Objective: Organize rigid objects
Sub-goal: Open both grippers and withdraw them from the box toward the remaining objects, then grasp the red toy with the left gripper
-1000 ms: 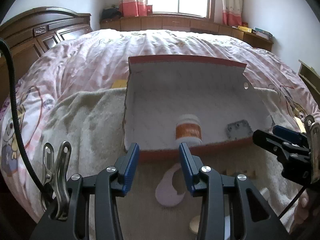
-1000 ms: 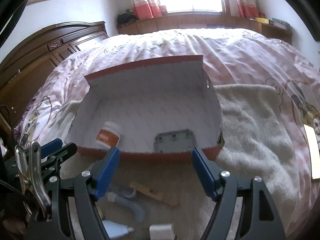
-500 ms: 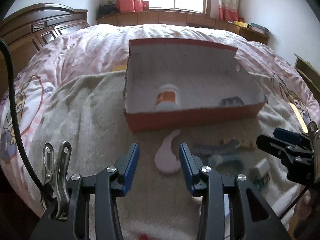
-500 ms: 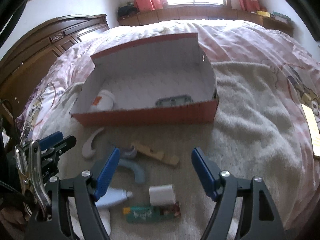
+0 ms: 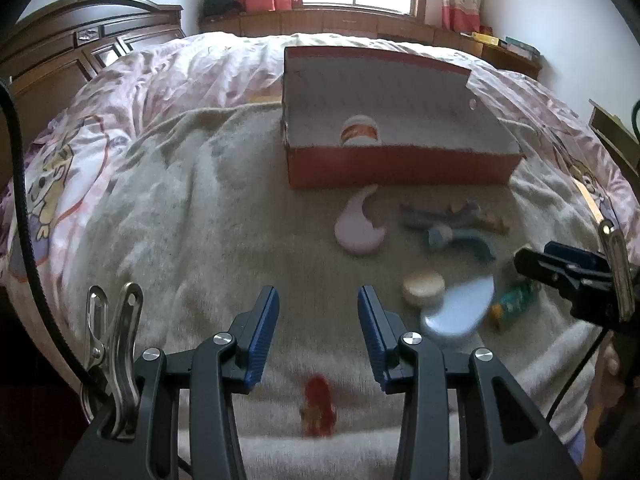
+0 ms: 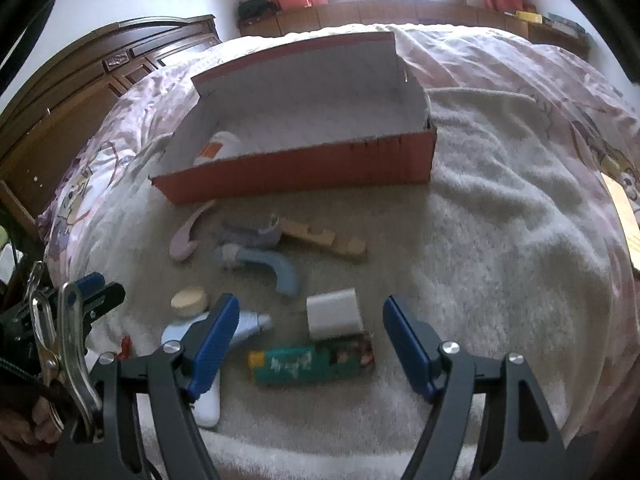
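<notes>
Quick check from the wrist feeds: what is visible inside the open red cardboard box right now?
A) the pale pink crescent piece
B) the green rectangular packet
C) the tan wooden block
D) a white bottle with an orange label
D: the white bottle with an orange label lies inside the open red cardboard box; the other three lie on the beige blanket in front.

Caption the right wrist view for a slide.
Open right gripper above white block and green pack, orange box beyond.
</notes>
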Action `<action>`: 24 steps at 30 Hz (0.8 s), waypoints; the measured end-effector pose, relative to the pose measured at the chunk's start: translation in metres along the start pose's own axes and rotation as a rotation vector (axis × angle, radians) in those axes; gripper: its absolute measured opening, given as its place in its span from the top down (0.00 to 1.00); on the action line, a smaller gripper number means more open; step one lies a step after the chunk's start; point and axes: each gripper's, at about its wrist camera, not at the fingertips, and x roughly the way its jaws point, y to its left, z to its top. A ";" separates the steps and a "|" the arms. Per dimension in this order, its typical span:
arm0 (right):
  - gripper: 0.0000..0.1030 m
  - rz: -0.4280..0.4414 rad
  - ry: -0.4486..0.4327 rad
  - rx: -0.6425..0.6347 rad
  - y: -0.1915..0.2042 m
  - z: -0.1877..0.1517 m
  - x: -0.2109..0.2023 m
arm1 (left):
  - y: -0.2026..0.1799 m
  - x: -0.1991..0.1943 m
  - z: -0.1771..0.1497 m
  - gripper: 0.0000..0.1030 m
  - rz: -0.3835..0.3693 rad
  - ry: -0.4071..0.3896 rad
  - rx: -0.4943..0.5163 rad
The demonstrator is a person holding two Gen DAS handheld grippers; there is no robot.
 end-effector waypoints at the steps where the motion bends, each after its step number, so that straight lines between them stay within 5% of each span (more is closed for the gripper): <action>1: 0.24 -0.001 0.001 -0.001 0.001 -0.003 -0.001 | 0.000 -0.002 -0.003 0.60 0.000 0.002 0.002; 24: 0.24 -0.010 0.042 -0.014 0.008 -0.044 -0.010 | 0.003 -0.003 -0.052 0.60 -0.001 0.080 0.007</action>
